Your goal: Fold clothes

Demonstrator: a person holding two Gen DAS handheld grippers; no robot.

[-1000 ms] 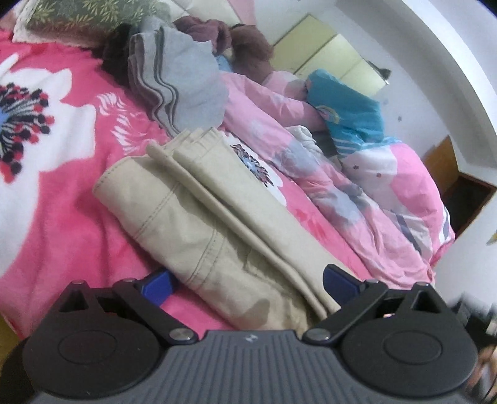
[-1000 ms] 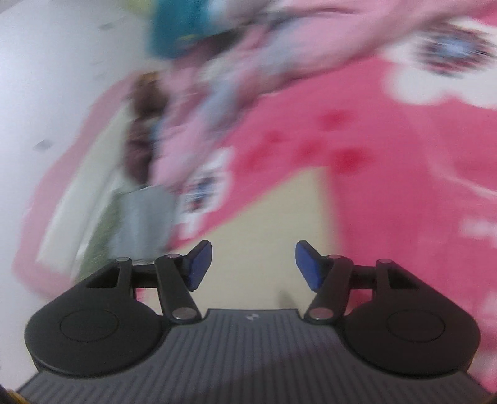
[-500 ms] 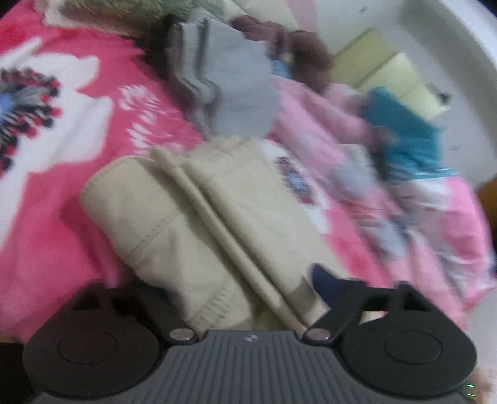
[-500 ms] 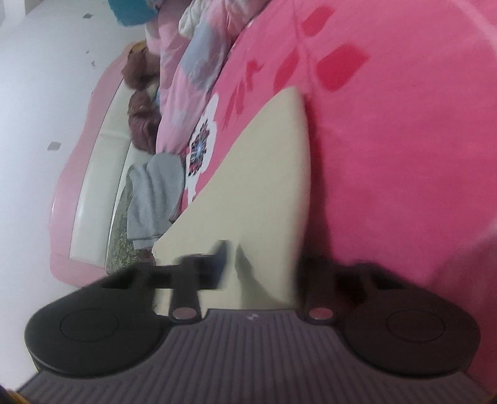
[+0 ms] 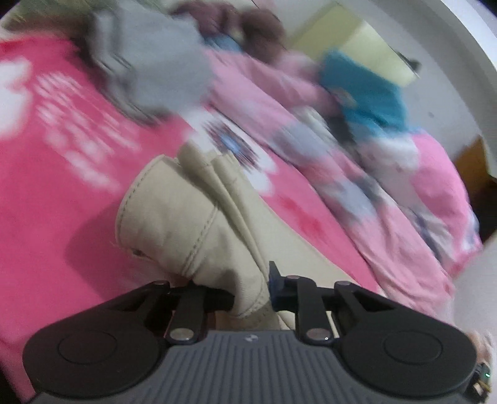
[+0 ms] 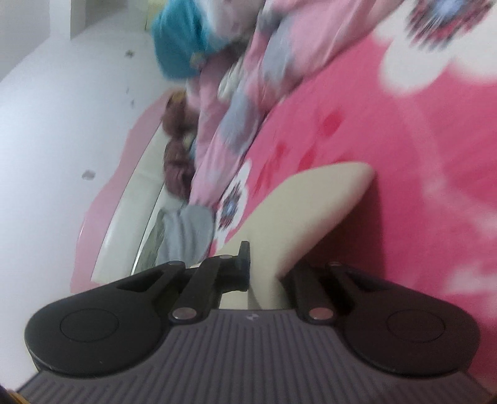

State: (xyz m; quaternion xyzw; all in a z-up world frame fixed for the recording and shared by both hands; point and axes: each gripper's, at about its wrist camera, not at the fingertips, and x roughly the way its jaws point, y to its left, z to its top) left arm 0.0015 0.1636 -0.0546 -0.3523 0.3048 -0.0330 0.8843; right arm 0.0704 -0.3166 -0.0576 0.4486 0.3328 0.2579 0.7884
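Beige trousers, folded into a long bundle, lie on a pink flowered blanket. In the left wrist view my left gripper has its jaws closing, and the pads press on the near end of the trousers, which bunches up between them. In the right wrist view the same beige trousers run forward from my right gripper, which is shut on their edge; the cloth lifts off the blanket and casts a shadow.
A grey garment lies beyond the trousers. A pink patterned quilt, a teal cloth and a brown bundle are heaped along the far side. A white wall and pale bed frame border the bed.
Both grippers went from open to closed on the beige trousers. The left one pushed in over the near end and lifted it; the right one took hold of the edge and swung.
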